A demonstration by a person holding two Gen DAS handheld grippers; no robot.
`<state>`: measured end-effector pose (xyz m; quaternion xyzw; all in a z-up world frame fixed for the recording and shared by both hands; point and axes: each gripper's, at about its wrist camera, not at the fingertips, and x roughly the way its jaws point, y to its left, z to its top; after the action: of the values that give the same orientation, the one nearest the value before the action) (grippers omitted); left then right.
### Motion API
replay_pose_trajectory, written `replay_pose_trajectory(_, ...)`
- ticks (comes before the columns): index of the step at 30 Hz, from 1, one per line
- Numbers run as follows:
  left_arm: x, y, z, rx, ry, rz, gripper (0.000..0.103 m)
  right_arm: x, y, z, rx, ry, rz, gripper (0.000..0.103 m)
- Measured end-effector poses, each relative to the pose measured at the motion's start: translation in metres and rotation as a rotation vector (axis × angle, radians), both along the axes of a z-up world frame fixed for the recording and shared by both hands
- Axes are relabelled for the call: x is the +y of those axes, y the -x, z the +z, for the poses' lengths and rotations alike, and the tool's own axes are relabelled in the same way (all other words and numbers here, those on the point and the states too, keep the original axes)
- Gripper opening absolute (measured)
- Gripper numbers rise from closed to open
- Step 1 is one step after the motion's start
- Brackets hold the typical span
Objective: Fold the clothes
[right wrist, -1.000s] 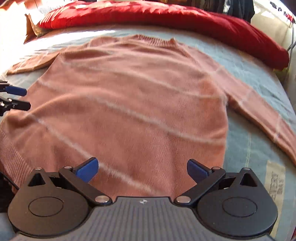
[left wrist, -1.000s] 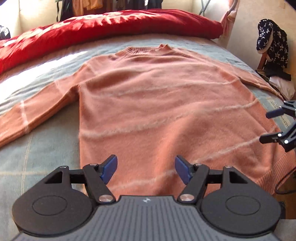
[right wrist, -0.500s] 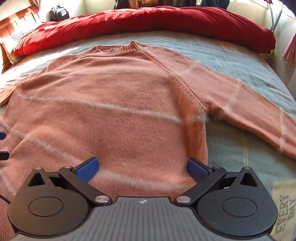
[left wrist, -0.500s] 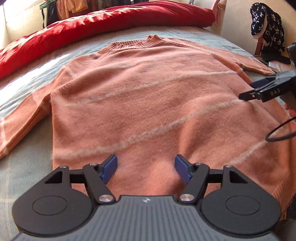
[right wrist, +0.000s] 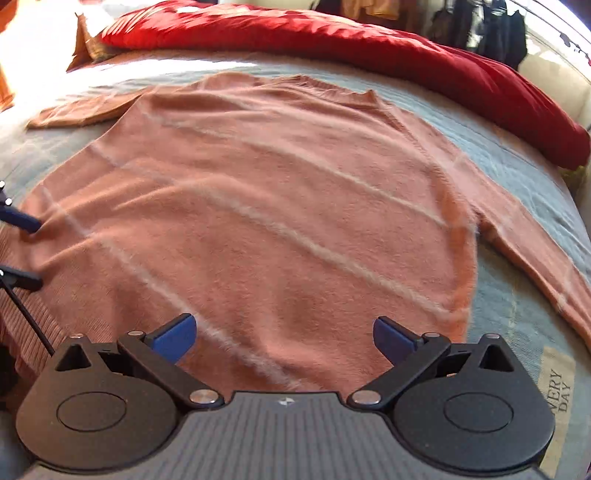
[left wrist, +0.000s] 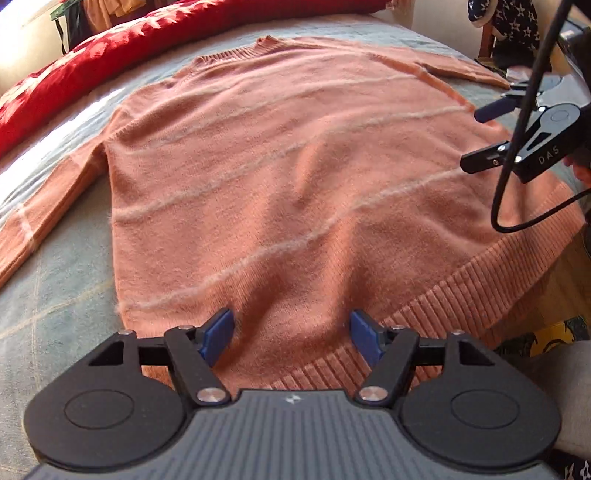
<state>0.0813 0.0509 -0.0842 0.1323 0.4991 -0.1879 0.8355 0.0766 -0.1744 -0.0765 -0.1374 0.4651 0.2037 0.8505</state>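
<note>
A salmon-pink sweater [left wrist: 295, 166] with pale stripes lies flat, front up, on the bed, sleeves spread to both sides. My left gripper [left wrist: 291, 332] is open just above the ribbed hem [left wrist: 461, 295], close to the sweater's lower left corner. In the same view my right gripper [left wrist: 476, 138] hovers open over the sweater's right side. In the right wrist view the sweater [right wrist: 277, 184] fills the frame. My right gripper [right wrist: 284, 336] stands wide open above its lower right part. The left gripper [right wrist: 27, 253] shows at the left edge, over the hem. Neither holds any cloth.
A red duvet [left wrist: 92, 66] is bunched along the far side of the bed [right wrist: 332, 40]. Blue-grey bedsheet [left wrist: 55, 295] surrounds the sweater. A black cable [left wrist: 517, 166] hangs from the right gripper. A dark star-patterned garment [left wrist: 513, 22] sits beside the bed at far right.
My left gripper has drawn back, so the ribbed hem now shows under it. The right gripper has swung leftward and come further over the sweater's right side. Both stay open.
</note>
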Motion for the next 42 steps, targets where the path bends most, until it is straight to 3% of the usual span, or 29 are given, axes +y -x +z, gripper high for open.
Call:
replay_pose_trajectory(3, 0.017, 0.013, 0.0, 0.071, 0.063, 0.11, 0.073, -0.009, 0.019, -0.014, 0.085, 0.008, -0.003, 0.103)
replay_pose_trajectory(7, 0.012, 0.022, 0.016, 0.095, 0.019, 0.038, 0.072, -0.023, 0.037, -0.007, 0.14, 0.034, -0.02, 0.103)
replay_pose_trajectory(11, -0.005, 0.001, 0.027, -0.04, 0.085, -0.004, 0.072, -0.005, 0.035, 0.005, 0.049, 0.006, 0.058, 0.103)
replay_pose_trajectory(15, -0.036, -0.032, 0.019, -0.136, 0.14, -0.104, 0.072, 0.016, 0.017, -0.004, 0.026, -0.016, 0.126, 0.103)
replay_pose_trajectory(20, -0.06, -0.035, 0.002, -0.06, 0.164, -0.214, 0.073, -0.022, 0.046, -0.021, 0.071, -0.032, 0.076, 0.103)
replay_pose_trajectory(25, -0.063, -0.019, 0.009, -0.041, 0.169, -0.206, 0.078, -0.043, 0.072, -0.016, 0.163, 0.055, 0.067, 0.103)
replay_pose_trajectory(29, -0.065, -0.017, 0.016, -0.059, 0.151, -0.188, 0.078, -0.031, 0.072, -0.003, 0.102, 0.054, 0.118, 0.103)
replay_pose_trajectory(31, -0.064, -0.023, 0.02, -0.087, 0.13, -0.172, 0.078, -0.029, 0.069, -0.011, 0.122, 0.052, 0.113, 0.103)
replay_pose_trajectory(37, -0.057, -0.011, 0.015, -0.022, 0.089, -0.139, 0.078, -0.046, 0.098, -0.028, 0.128, 0.198, 0.202, 0.103)
replay_pose_trajectory(42, -0.05, 0.0, 0.01, 0.036, 0.055, -0.111, 0.079, -0.053, 0.098, -0.003, 0.171, 0.129, 0.158, 0.103)
